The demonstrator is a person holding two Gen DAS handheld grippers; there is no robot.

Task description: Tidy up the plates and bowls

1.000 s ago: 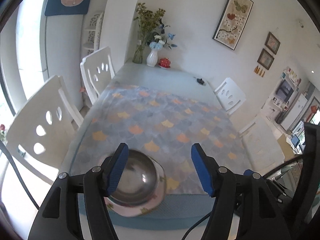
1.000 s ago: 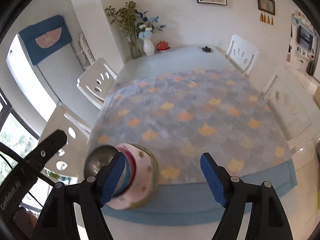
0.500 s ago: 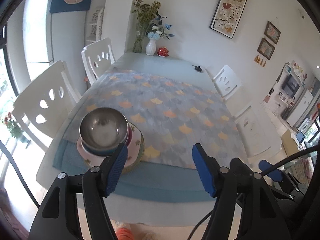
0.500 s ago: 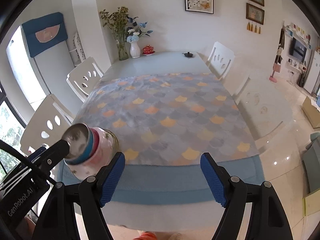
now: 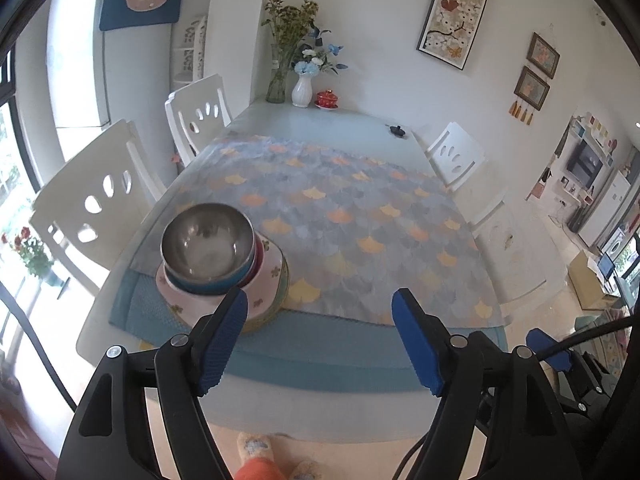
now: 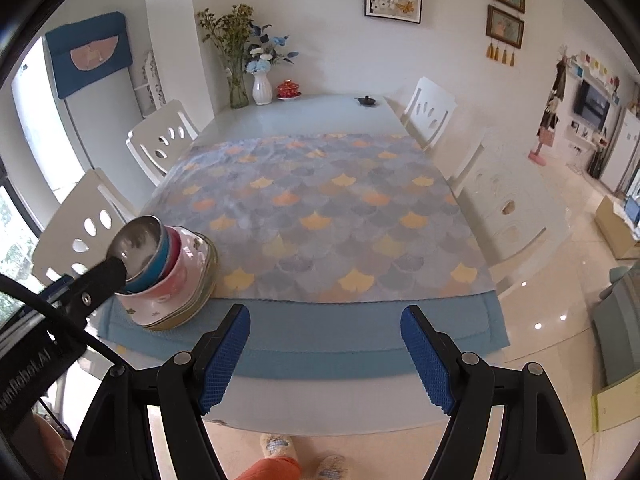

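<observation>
A steel bowl (image 5: 206, 240) tops a stack of a blue bowl, a red bowl and a pink flowered bowl (image 5: 268, 276) on plates, at the table's front left corner. The stack also shows in the right wrist view (image 6: 168, 276), steel bowl (image 6: 138, 242) on top. My left gripper (image 5: 320, 312) is open and empty, held back above the table's front edge, right of the stack. My right gripper (image 6: 326, 324) is open and empty, over the front edge, well right of the stack.
The table (image 5: 320, 364) carries a patterned cloth (image 5: 340, 216) over a blue mat. White chairs (image 5: 92, 204) stand on both sides. Vases with flowers (image 5: 302, 88), a red cup and a small dark object sit at the far end. My slippered feet show below.
Both grippers have pulled back and up from the stack toward the table's front edge. The steel bowl stays on the stack, no longer between the left fingers.
</observation>
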